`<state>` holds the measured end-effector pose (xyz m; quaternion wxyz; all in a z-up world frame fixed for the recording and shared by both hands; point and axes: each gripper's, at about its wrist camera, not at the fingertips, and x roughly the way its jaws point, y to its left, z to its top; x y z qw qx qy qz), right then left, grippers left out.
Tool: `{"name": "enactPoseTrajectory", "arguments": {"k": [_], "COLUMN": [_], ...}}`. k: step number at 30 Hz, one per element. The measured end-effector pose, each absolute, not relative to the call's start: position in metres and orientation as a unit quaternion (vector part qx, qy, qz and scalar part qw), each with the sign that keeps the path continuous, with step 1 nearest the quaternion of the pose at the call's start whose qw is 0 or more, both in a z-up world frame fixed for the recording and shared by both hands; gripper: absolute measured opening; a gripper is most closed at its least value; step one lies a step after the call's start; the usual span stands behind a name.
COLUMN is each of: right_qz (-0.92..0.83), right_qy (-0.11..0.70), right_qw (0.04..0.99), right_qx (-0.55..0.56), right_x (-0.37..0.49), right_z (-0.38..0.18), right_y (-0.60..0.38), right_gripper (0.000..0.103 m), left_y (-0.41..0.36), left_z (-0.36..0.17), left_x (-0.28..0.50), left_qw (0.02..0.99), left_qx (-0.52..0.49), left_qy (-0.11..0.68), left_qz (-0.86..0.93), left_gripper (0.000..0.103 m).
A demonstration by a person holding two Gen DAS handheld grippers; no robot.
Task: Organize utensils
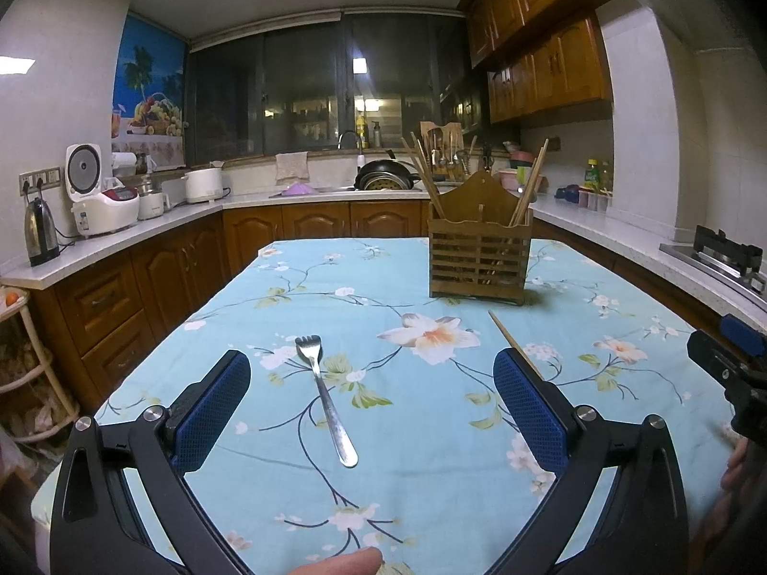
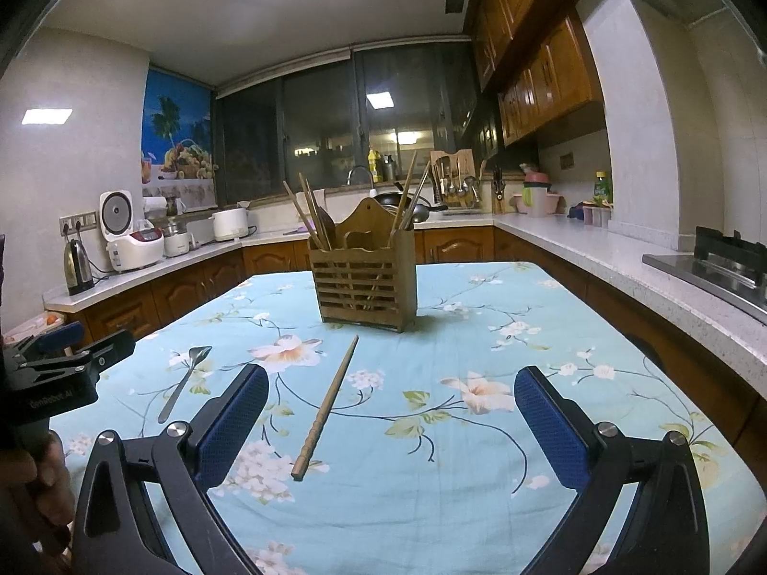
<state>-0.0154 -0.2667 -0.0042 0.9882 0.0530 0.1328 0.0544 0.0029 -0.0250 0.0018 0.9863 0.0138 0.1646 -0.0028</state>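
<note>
**Hovering over loose utensils, both grippers empty**

Looking along the left gripper (image 1: 371, 407), its blue pads are standing wide apart and gripping nothing. The metal fork (image 1: 326, 397) is lying flat on the floral tablecloth (image 1: 431, 479) between the two fingers, slightly toward the left one, tines pointing away and handle end nearest the camera. Ahead and to the right, the wooden utensil holder (image 1: 479, 258) is standing upright with chopsticks already leaning in it. A loose chopstick (image 1: 508, 335) is showing just beyond the right finger, partly hidden by it.

Looking along the right gripper (image 2: 390, 424), it is likewise spread wide and carrying nothing. The same chopstick (image 2: 328, 402) is lying between the fingers, closer to the left pad, its thick end near and its thin end pointing toward the holder (image 2: 364, 278) straight ahead. The fork (image 2: 184, 381) is resting off to the left, beside the other gripper's body (image 2: 52, 373).

Judging from this, the risks are lying in the pickups: both utensils are thin and flat on soft cloth, so closing pads may be pinching fabric or skidding off the rounded chopstick. Grabbing the fork near one end would likely be letting it swing. The two grippers are also working close together, so a sideways reach could be knocking them.
</note>
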Motion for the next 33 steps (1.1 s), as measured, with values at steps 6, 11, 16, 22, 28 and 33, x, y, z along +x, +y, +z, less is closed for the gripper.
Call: {"name": "enactPoseTrajectory", "arguments": {"k": [6,11,16,22,28,33], "right_qz": [0.055,0.055,0.057,0.058,0.057,0.057], "right_qy": [0.132,0.131,0.129,0.128,0.13,0.13], "right_qw": [0.988,0.988,0.989,0.989,0.988,0.988], "right_qx": [0.052,0.052,0.052,0.051,0.051,0.051], "right_x": [-0.016,-0.016,-0.017,-0.017,-0.016,-0.016], "right_z": [-0.003,-0.001,0.001,0.005,0.005,0.006], "right_y": [-0.266,-0.265,-0.265,-0.263,-0.263,-0.264], "right_gripper": [0.103,0.103,0.103,0.103,0.103,0.103], "left_y": [-0.025,-0.025,-0.025,-0.026,-0.025,-0.026], "left_z": [0.002,0.002,0.002,0.004,0.005,0.005], "left_x": [0.002,0.002,0.002,0.001,0.001,0.0], "left_qw": [0.986,0.986,0.987,0.987,0.987,0.987], "left_qx": [0.014,0.013,0.014,0.015,0.016,0.016], "left_qy": [0.164,0.164,0.162,0.162,0.161,0.161], "left_qz": [-0.001,-0.001,0.001,0.001,0.004,0.003], "left_gripper": [0.103,0.103,0.103,0.103,0.103,0.103]}}
